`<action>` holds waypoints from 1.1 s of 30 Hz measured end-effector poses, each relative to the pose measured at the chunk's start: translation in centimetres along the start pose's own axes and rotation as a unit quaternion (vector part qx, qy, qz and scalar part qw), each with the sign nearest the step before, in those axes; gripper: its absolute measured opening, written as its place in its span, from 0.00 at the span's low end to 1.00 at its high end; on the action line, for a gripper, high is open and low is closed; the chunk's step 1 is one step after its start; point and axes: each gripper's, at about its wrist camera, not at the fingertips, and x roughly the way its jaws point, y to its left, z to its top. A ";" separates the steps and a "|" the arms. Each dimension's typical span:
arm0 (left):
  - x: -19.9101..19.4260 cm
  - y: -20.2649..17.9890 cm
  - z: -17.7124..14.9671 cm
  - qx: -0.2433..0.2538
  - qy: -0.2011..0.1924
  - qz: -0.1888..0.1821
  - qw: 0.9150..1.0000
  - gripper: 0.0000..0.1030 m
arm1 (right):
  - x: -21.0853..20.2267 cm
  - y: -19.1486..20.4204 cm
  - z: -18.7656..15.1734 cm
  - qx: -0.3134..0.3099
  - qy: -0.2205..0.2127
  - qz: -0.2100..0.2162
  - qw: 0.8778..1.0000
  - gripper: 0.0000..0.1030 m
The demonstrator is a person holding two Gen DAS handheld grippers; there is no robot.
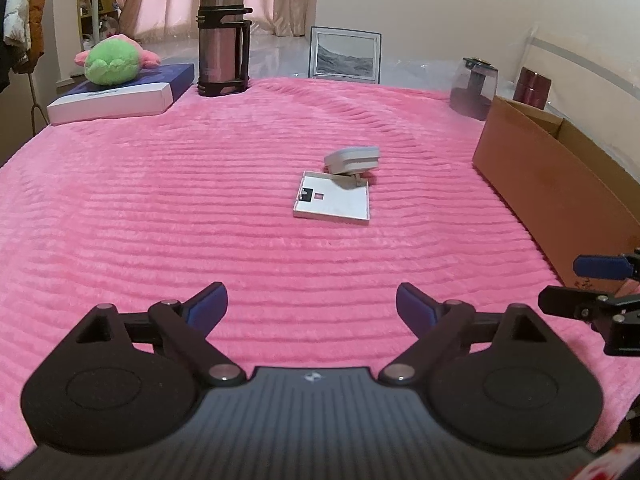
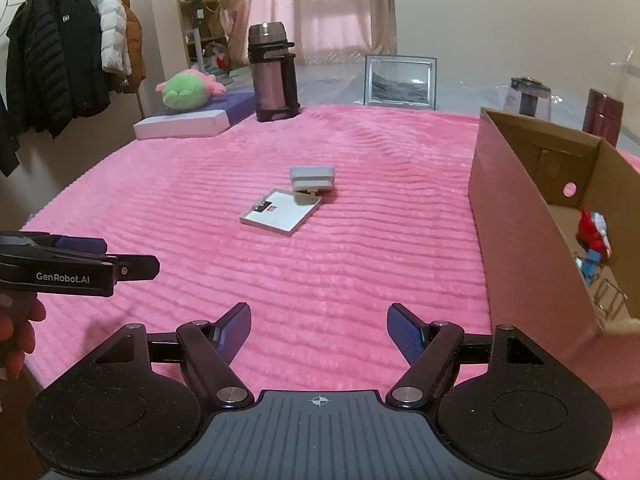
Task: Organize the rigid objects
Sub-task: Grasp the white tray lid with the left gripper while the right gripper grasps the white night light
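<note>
A flat white square tray (image 1: 334, 201) lies on the pink blanket, with a grey plug adapter (image 1: 353, 160) resting on its far edge; both also show in the right wrist view, the tray (image 2: 280, 214) and the adapter (image 2: 313, 178). My left gripper (image 1: 312, 308) is open and empty, well short of them. My right gripper (image 2: 319, 334) is open and empty, next to an open cardboard box (image 2: 516, 200) on the right that holds a red and blue toy (image 2: 594, 236).
At the far side stand a steel thermos (image 1: 223, 40), a framed picture (image 1: 345, 55), a green plush (image 1: 114, 60) on a flat box (image 1: 120, 94), a dark jar (image 1: 474, 88) and a maroon canister (image 1: 532, 88). Coats (image 2: 68, 52) hang at left.
</note>
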 end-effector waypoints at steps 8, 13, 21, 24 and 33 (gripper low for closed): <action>4.8 1.0 2.3 0.009 0.009 -0.010 1.000 0.89 | 4.3 -0.3 2.3 -0.020 -0.015 -0.021 0.999 0.74; 9.0 1.0 3.7 0.022 0.016 -0.018 0.999 0.92 | 7.1 -1.5 3.8 -0.015 -0.024 -0.038 0.999 0.83; 14.9 0.4 6.0 0.042 0.013 -0.039 0.998 0.98 | 11.1 -3.3 5.8 -0.010 -0.025 -0.054 0.998 0.85; 16.8 -0.2 6.7 0.049 0.013 -0.048 0.998 0.99 | 12.1 -3.7 6.3 -0.008 -0.029 -0.056 0.998 0.85; 21.6 -1.8 6.5 0.091 0.027 -0.043 0.995 0.99 | 14.4 -4.4 7.3 -0.002 -0.031 -0.047 0.998 0.85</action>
